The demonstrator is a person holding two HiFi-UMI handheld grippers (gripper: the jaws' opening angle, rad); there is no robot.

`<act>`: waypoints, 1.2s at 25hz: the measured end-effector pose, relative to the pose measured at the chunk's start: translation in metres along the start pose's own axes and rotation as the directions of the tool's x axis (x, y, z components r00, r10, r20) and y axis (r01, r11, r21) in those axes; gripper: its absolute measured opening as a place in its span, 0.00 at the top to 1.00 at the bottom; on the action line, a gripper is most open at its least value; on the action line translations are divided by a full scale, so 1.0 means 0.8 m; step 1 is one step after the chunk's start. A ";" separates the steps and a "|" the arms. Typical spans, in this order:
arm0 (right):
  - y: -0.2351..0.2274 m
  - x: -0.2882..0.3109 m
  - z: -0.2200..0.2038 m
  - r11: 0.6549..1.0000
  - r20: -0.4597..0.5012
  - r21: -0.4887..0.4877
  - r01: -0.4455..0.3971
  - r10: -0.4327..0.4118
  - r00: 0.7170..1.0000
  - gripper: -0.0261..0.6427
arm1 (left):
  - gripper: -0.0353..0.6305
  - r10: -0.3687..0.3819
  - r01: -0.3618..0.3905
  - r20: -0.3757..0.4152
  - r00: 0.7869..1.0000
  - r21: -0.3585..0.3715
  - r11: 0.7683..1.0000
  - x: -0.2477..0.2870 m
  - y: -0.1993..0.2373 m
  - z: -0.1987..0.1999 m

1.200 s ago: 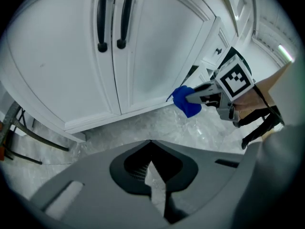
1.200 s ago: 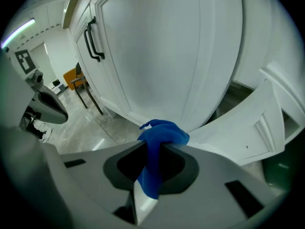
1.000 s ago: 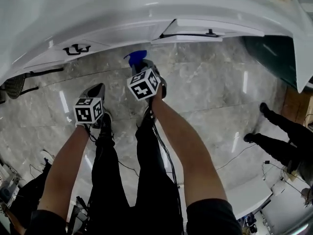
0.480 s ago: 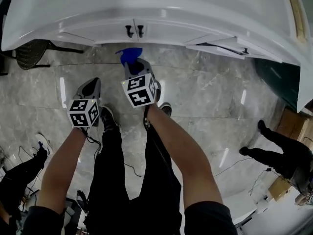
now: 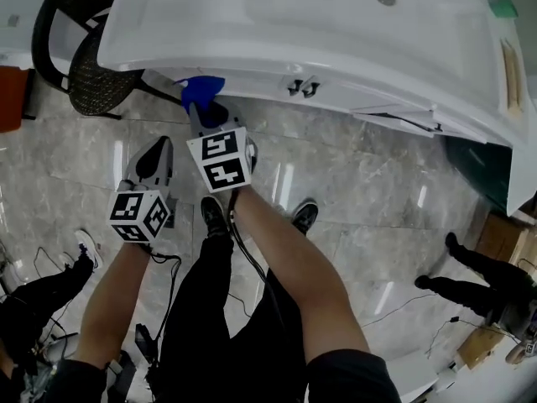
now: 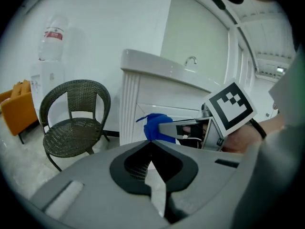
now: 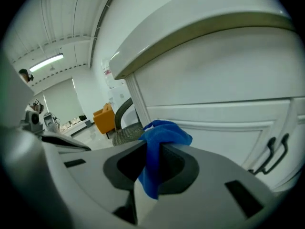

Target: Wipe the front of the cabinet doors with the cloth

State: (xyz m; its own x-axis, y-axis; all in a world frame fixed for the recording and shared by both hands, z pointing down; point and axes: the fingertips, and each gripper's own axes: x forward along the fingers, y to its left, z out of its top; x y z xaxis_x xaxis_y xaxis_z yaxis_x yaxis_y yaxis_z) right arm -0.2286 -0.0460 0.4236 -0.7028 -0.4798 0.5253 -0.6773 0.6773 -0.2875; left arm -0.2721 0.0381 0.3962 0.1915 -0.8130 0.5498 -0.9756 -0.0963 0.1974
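A person stands facing a white cabinet point(image 5: 336, 49) on a marble floor point(image 5: 361, 183), a pair of tongs in each hand. The right tongs point(image 5: 201, 112) are clamped tight on a blue cloth point(image 5: 201, 89), which bunches up above the tips and hangs in a fold between the two jaws in the right gripper view point(image 7: 159, 137). The cloth is held up at the cabinet's front, near its left corner and just under the overhanging lip of the counter; whether it touches the door panel cannot be told. The pair of dark door handles point(image 5: 302, 86) sits further right along that same front, apart from the cloth, and shows at the lower right of the right gripper view point(image 7: 272, 154).

The left tongs point(image 5: 159, 145) hang just left of the right ones and a little further back from the cabinet, jaws drawn together with nothing between them point(image 6: 151, 144); their camera looks across at the cloth point(image 6: 155, 125) and the cabinet's left end point(image 6: 138, 99). A faucet point(image 6: 190, 60) rises from the counter. A dark wicker chair point(image 5: 92, 74) stands just past the cabinet's left end, with an orange seat point(image 6: 16, 109) beyond it.
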 end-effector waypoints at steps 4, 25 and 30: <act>0.035 0.041 0.017 0.998 -0.042 0.044 -0.053 0.055 0.998 0.87 | 0.95 0.030 -0.028 0.031 0.999 -0.057 0.998 -0.014 0.030 0.016; -0.201 -0.093 -0.011 0.966 -0.009 0.166 0.200 -0.201 0.980 0.87 | 0.95 -0.078 0.071 -0.073 0.994 -0.098 0.993 0.081 -0.144 -0.033; -0.188 -0.100 -0.016 0.974 0.027 0.149 0.170 -0.176 0.984 0.87 | 0.95 -0.089 0.081 -0.075 0.993 -0.101 0.992 0.095 -0.156 -0.031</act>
State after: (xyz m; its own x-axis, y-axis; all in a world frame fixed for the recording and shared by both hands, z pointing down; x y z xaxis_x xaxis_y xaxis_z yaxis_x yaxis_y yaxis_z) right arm -0.0677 -0.1021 0.4347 -0.5785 -0.6063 0.5456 -0.8115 0.4952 -0.3103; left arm -0.1333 0.0027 0.4334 0.2846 -0.7561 0.5894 -0.9411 -0.1035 0.3218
